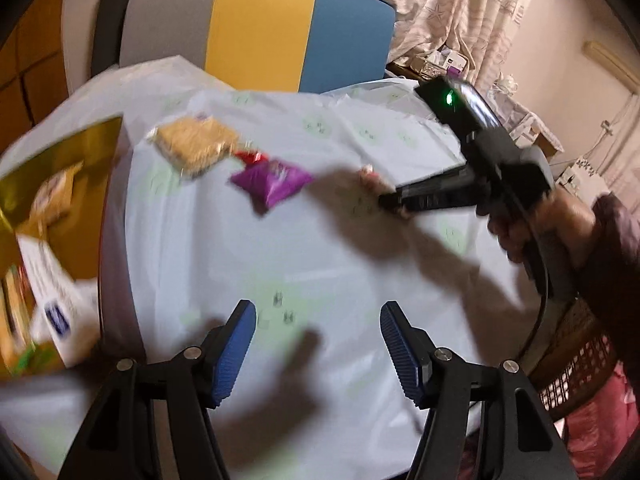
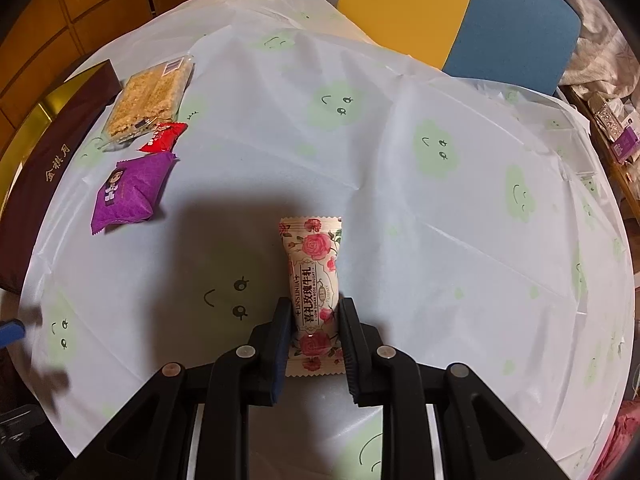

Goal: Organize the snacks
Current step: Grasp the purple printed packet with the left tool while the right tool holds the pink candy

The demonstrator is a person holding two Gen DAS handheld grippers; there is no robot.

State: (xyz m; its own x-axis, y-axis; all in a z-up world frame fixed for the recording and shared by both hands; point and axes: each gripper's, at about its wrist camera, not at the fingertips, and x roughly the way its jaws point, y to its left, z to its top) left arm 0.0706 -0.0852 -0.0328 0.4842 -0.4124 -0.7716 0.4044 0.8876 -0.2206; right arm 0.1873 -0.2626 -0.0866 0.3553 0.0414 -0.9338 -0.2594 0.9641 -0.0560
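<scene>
My right gripper (image 2: 314, 312) is shut on a pink rose-print nougat packet (image 2: 314, 264), held just above the white cloth-covered table (image 2: 440, 220). In the left wrist view the right gripper (image 1: 390, 200) shows low over the table's right side, with the packet's end (image 1: 367, 171) poking out. A purple snack packet (image 2: 128, 192) (image 1: 270, 182), a small red packet (image 2: 164, 137) (image 1: 250, 157) and a clear pack of golden crisp cakes (image 2: 146, 98) (image 1: 196, 144) lie at the table's left. My left gripper (image 1: 318, 344) is open and empty above the near table.
A dark brown gift box with a gold interior (image 2: 48, 152) (image 1: 60, 184) stands at the table's left edge, with snack packs inside. A grey, yellow and blue chair (image 1: 260, 28) is behind the table. A woven basket (image 1: 576, 368) sits at the right.
</scene>
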